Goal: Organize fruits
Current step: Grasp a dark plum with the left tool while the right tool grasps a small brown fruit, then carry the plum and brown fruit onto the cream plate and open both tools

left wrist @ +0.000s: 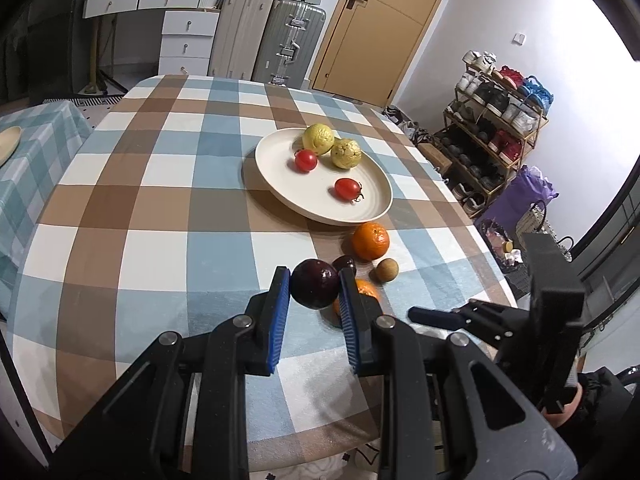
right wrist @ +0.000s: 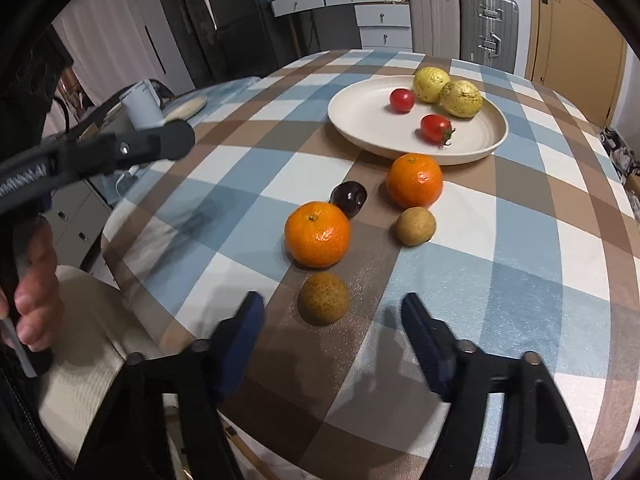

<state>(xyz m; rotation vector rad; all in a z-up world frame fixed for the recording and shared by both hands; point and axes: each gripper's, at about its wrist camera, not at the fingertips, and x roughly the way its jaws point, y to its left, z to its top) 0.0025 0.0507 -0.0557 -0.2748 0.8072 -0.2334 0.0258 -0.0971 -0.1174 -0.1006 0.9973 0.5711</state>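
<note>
While a round dark purple plum (left wrist: 315, 283) is clamped between the left gripper (left wrist: 314, 286) fingers, a brown rough-skinned round fruit (right wrist: 324, 298) is seen just beyond the half-open, empty right gripper (right wrist: 334, 312) fingers.

The right gripper (right wrist: 332, 320) hangs open just before a brown round fruit (right wrist: 324, 298), nearer than the plate (right wrist: 360, 120).

Checked table (right wrist: 520, 280) w/ plate (right wrist: 360, 120), oranges (right wrist: 317, 234), longans (right wrist: 324, 298).

No text, label, brand or number is legible on anything in either view.
</note>
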